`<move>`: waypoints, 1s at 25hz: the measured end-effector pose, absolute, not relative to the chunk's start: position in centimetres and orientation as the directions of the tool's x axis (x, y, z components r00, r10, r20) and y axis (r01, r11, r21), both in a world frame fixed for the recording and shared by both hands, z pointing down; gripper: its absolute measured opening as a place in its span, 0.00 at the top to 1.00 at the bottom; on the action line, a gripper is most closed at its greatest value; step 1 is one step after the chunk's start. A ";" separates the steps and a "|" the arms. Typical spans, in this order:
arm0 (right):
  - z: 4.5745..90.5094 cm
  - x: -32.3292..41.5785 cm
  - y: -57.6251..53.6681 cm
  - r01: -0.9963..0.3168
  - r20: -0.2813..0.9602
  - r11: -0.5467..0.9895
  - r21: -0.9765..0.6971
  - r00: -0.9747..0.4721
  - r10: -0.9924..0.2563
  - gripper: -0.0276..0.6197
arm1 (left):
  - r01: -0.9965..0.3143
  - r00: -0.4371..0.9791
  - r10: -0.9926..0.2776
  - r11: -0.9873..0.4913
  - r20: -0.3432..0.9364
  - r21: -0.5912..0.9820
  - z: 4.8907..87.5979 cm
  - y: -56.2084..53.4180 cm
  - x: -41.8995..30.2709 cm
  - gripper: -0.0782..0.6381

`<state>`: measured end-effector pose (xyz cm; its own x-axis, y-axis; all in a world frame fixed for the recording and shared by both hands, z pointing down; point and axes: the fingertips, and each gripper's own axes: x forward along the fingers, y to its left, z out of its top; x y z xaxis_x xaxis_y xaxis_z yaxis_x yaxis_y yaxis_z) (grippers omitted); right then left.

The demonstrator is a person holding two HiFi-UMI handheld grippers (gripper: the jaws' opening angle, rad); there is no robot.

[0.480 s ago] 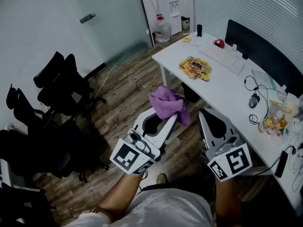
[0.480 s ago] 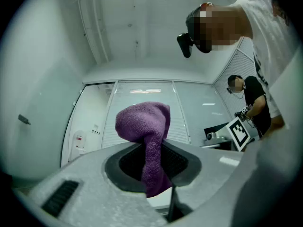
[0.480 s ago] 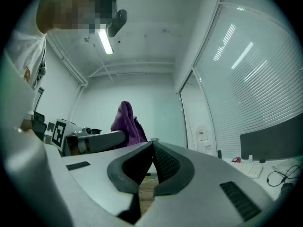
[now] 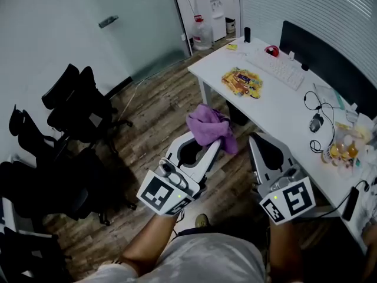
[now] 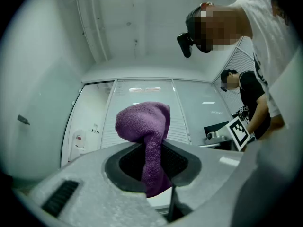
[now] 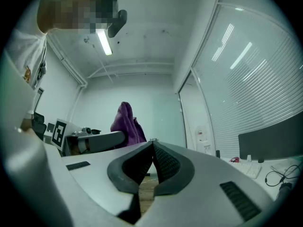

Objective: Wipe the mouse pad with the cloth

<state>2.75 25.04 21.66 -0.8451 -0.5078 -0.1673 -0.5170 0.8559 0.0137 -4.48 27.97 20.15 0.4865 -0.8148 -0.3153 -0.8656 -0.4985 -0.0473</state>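
Above wooden floor [image 4: 153, 114], beside white surface [image 4: 283, 108], both grippers were held side by side. Left gripper [image 4: 213, 146] was clamped on crumpled purple terry cloth [image 4: 209, 127]; cloth was bunched above jaws, with tail hung down between them. Right gripper [image 4: 254, 140] was closed, jaws pressed together, nothing caught between. Yellow patterned mouse pad [image 4: 242, 82] was laid flat near surface's edge, beside white keyboard [image 4: 277, 69], well apart from cloth.
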 end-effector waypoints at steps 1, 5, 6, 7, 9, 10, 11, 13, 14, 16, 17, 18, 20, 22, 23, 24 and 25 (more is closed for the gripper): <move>21.6 2.9 24.9 -0.517 -0.172 0.856 0.008 -0.844 -0.508 0.94 | -0.867 0.484 -0.816 -0.497 -0.315 -0.047 20.2 27.9 -4.5 0.78; 21.5 3.8 24.5 -0.519 -0.177 0.855 -0.001 -0.841 -0.510 0.94 | -0.873 0.473 -0.823 -0.485 -0.314 -0.042 20.2 27.4 -4.3 0.78; 21.6 4.1 24.3 -0.520 -0.177 0.854 -0.002 -0.841 -0.512 0.94 | -0.875 0.470 -0.825 -0.482 -0.314 -0.042 20.3 27.2 -4.2 0.78; 21.6 4.4 24.1 -0.521 -0.176 0.854 -0.003 -0.840 -0.513 0.94 | -0.876 0.468 -0.826 -0.480 -0.314 -0.043 20.3 27.1 -4.0 0.78; 21.7 5.1 23.8 -0.522 -0.175 0.853 -0.007 -0.839 -0.515 0.94 | -0.879 0.463 -0.829 -0.475 -0.314 -0.043 20.3 26.7 -3.5 0.78; 21.8 5.4 23.6 -0.522 -0.173 0.853 -0.009 -0.839 -0.515 0.94 | -0.880 0.461 -0.830 -0.473 -0.313 -0.043 20.3 26.5 -3.3 0.78; 21.8 5.6 23.4 -0.520 -0.172 0.854 -0.011 -0.840 -0.514 0.94 | -0.881 0.459 -0.832 -0.471 -0.312 -0.043 20.4 26.3 -3.1 0.78; 21.9 6.2 22.9 -0.517 -0.171 0.856 -0.014 -0.842 -0.512 0.94 | -0.883 0.456 -0.834 -0.467 -0.310 -0.045 20.4 25.9 -2.6 0.78; 22.0 6.5 22.7 -0.516 -0.170 0.857 -0.016 -0.843 -0.511 0.94 | -0.884 0.455 -0.835 -0.465 -0.309 -0.046 20.4 25.7 -2.3 0.78; 22.3 7.1 22.2 -0.512 -0.171 0.859 -0.020 -0.845 -0.508 0.94 | -0.887 0.452 -0.838 -0.460 -0.306 -0.049 20.6 25.3 -1.7 0.78; 22.4 7.4 22.0 -0.510 -0.171 0.860 -0.022 -0.845 -0.506 0.94 | -0.888 0.449 -0.840 -0.457 -0.305 -0.050 20.8 25.1 -1.4 0.78; 22.6 7.7 21.7 -0.508 -0.172 0.861 -0.023 -0.846 -0.504 0.94 | -0.890 0.446 -0.842 -0.453 -0.304 -0.051 20.9 25.0 -1.1 0.78; 23.0 8.3 21.3 -0.505 -0.171 0.863 -0.026 -0.848 -0.501 0.94 | -0.893 0.440 -0.846 -0.446 -0.300 -0.051 21.3 24.7 -0.6 0.78; 23.3 8.8 20.9 -0.503 -0.168 0.864 -0.029 -0.850 -0.500 0.94 | -0.896 0.435 -0.850 -0.441 -0.297 -0.050 21.6 24.5 -0.2 0.78; 23.4 8.9 20.7 -0.502 -0.167 0.865 -0.030 -0.850 -0.499 0.94 | -0.897 0.433 -0.851 -0.439 -0.296 -0.050 21.7 24.4 -0.1 0.78; 23.5 9.0 20.6 -0.501 -0.166 0.865 -0.031 -0.851 -0.499 0.94 | -0.898 0.431 -0.853 -0.436 -0.295 -0.051 21.8 24.3 -0.1 0.78; 23.6 9.0 20.4 -0.500 -0.164 0.866 -0.033 -0.852 -0.498 0.94 | -0.900 0.429 -0.855 -0.433 -0.293 -0.052 21.8 24.3 -0.1 0.78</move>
<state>9.05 20.40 23.58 -0.8515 -0.4979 -0.1642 -0.4997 0.8656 -0.0331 -0.05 24.26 21.84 0.4285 -0.8547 -0.2931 -0.8997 -0.4334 -0.0517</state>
